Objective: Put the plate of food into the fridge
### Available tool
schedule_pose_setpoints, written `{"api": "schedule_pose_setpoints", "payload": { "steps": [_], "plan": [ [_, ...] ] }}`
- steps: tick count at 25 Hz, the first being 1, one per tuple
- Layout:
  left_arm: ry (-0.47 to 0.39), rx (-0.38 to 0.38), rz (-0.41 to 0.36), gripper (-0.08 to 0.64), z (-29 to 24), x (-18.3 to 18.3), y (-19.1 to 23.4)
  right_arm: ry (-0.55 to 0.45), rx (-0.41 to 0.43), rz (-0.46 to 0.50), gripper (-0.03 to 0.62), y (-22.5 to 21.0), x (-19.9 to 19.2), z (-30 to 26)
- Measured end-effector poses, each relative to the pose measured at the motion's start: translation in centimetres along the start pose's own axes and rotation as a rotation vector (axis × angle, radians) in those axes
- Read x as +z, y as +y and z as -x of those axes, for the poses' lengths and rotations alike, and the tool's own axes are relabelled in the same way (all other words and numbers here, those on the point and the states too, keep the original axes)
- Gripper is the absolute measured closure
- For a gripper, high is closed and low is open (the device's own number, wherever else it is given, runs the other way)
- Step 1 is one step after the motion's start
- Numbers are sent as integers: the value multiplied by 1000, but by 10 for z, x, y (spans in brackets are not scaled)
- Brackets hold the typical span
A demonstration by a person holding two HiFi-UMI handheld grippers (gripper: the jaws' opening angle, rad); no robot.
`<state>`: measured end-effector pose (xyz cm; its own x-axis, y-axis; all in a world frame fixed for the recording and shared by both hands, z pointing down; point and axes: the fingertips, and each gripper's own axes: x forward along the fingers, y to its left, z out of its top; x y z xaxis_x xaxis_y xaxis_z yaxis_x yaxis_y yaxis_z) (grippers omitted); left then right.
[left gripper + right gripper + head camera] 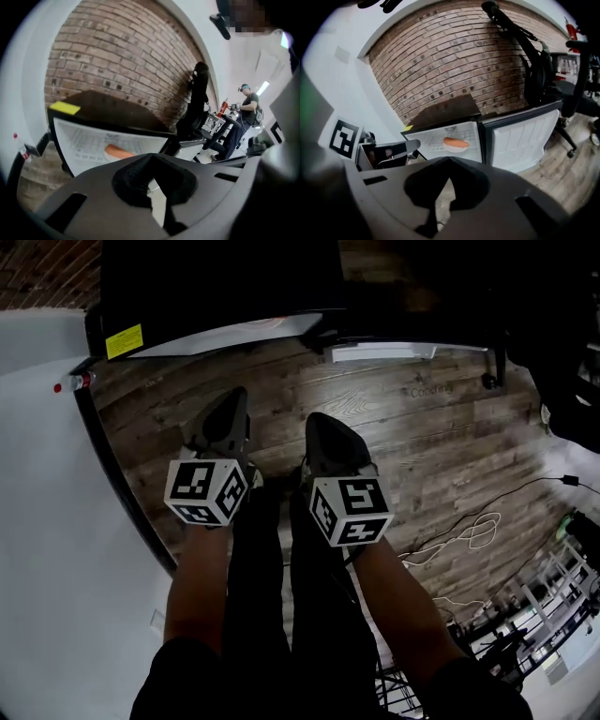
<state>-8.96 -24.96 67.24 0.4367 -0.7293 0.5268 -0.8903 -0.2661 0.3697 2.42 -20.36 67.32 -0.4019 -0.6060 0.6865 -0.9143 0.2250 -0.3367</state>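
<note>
Right gripper view shows the fridge [440,110] open against the brick wall [454,56], its door [525,138] swung out at the right of that view. The plate [454,149] sits inside the fridge on a shelf [426,145], with orange food [455,142] on it. The right gripper [440,194] is closed on nothing, well short of the fridge. The left gripper [152,190] is likewise closed and empty, beside the right one. Both are low over the wood floor [412,437] in front of the fridge.

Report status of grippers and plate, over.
Left gripper and right gripper shut, empty. Plate of food sits inside fridge. Fridge door open; no obstruction seen.
</note>
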Motion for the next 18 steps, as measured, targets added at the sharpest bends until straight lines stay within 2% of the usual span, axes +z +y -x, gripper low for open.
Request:
{"api": "schedule_pose_setpoints", "payload": {
  "steps": [5,7,9,12,15,18],
  "plan": [
    [-109,-29,-136,565,78,100,-51,-89,-10,33,578,56,67,73],
    [-134,-28,-146,565,116,136,-69,-136,-1,15,580,80,95,113],
    [-138,-30,-118,565,155,170,-89,-159,-3,1,580,101,123,155],
    [-173,-28,-98,565,209,239,-118,-248,-7,28,580,134,187,209],
    [-221,-42,-161,565,260,306,-151,-390,9,84,580,169,258,264],
    [-241,-52,-195,565,299,356,-169,-507,10,109,580,197,321,313]
  ]
}}
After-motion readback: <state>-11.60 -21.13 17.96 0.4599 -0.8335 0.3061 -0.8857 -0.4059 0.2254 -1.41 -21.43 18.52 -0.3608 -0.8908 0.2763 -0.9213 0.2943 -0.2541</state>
